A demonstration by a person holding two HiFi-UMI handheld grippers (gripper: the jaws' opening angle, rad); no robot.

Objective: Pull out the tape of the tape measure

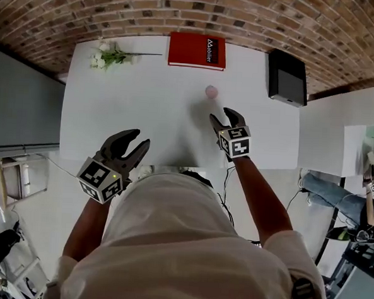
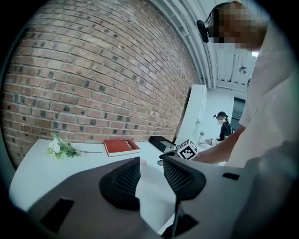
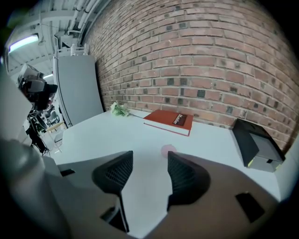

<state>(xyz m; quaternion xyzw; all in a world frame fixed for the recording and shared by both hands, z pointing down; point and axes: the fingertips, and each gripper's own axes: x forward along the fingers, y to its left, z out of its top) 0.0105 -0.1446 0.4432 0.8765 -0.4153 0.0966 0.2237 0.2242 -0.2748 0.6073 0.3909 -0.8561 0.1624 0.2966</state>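
A small round pink tape measure lies on the white table, toward the far middle; no tape shows drawn out of it. My right gripper hovers just in front of it, jaws open and empty. In the right gripper view the pink case sits just past the right gripper, near its right-hand jaw. My left gripper is at the table's near edge, well to the left, also open and empty. The left gripper looks across the table at the right gripper's marker cube.
A red book lies at the far edge, a sprig of white flowers at the far left corner, a black box at the far right. A brick wall runs behind the table. Another person stands in the background.
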